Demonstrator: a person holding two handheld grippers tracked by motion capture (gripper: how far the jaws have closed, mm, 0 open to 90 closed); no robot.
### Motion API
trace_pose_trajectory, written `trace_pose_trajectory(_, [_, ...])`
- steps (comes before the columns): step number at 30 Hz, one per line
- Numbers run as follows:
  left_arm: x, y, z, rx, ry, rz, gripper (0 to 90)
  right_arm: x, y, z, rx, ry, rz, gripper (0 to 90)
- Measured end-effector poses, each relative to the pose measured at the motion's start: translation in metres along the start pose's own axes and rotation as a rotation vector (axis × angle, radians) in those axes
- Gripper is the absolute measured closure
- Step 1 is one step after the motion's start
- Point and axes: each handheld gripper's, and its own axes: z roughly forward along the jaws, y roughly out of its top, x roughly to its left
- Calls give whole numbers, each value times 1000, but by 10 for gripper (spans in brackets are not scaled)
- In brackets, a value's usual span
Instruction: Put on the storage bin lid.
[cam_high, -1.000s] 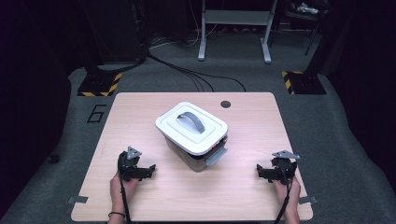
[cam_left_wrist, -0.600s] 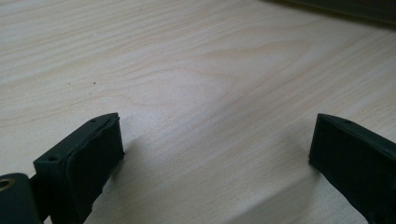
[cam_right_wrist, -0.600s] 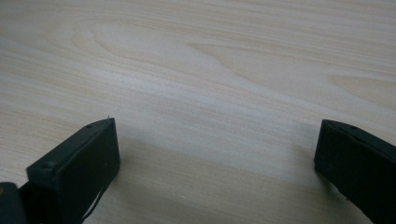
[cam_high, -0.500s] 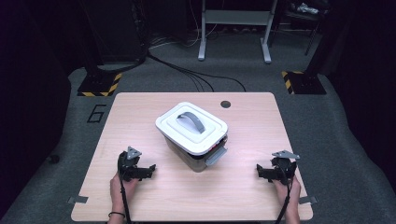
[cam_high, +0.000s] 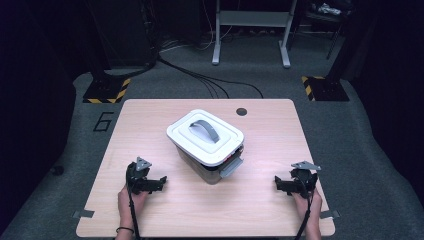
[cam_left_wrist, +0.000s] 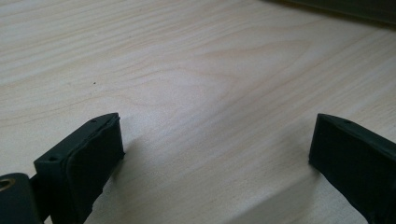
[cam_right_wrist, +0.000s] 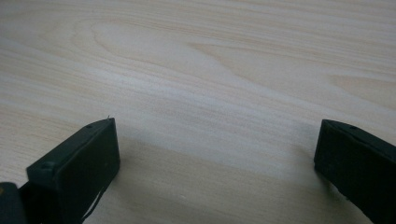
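wooden table (cam_high: 150, 125) bears a lidded white box (cam_high: 206, 142); left tool (cam_high: 160, 181) and right tool (cam_high: 278, 183) gape wide, empty.

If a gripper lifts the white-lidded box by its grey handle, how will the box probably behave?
The box looks like rigid plastic, so it should probably keep its shape. The grey handle sits near the lid's middle, so it would likely hang fairly level. One side latch seems to stick outward, perhaps unfastened, so the lid might lift off alone.

dark lab/studio, hazard-striped stand bases (cam_high: 106, 91), floor cables (cam_high: 200, 75), numbered wood table (cam_high: 150, 125)
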Motion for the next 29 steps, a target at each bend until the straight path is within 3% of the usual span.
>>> trace_pose_trajectory(29, [0, 0, 0, 5, -3, 3, 30, 0, 0, 0, -1, -5, -1, 0])
